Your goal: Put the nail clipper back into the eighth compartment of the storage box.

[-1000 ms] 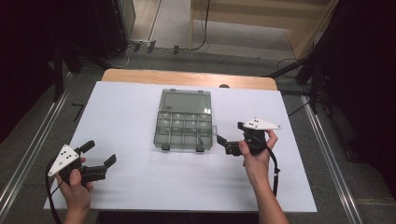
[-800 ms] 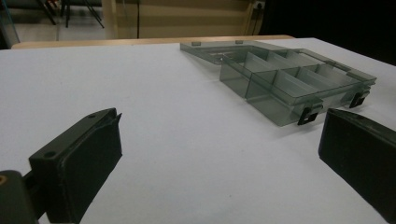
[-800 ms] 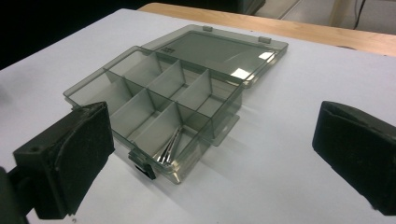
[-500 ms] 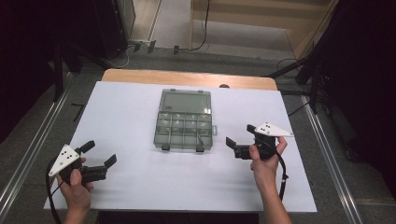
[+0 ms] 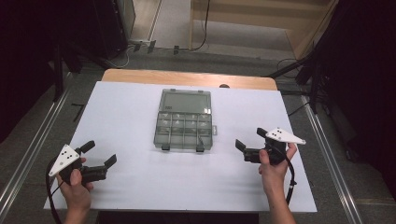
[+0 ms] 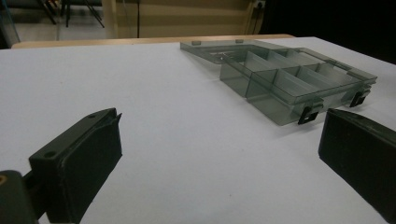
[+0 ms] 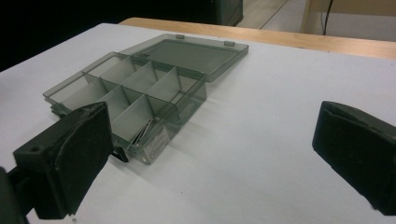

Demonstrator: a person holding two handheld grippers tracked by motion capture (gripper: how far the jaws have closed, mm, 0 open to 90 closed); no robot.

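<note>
A smoky see-through compartment box (image 5: 184,131) lies open at the table's centre, its lid (image 5: 185,101) folded flat behind it and two black latches on its front edge. My left gripper (image 5: 100,153) is held low at the front left, open and empty, well apart from the box. My right gripper (image 5: 250,138) is open and empty to the right of the box, a short gap from its front corner. The left gripper view shows the box (image 6: 289,84) ahead on the right. In the right gripper view the box (image 7: 135,88) holds some thin metal pieces (image 7: 145,129) in a near compartment.
The white table top (image 5: 126,112) has a wooden strip (image 5: 187,77) along its far edge. Metal rails (image 5: 28,154) run along both sides, with dark floor and cables beyond. Broad bare surface surrounds the box.
My right gripper has drawn back from the box's front right corner, moving right and toward the near edge. The left gripper and the box have stayed put.
</note>
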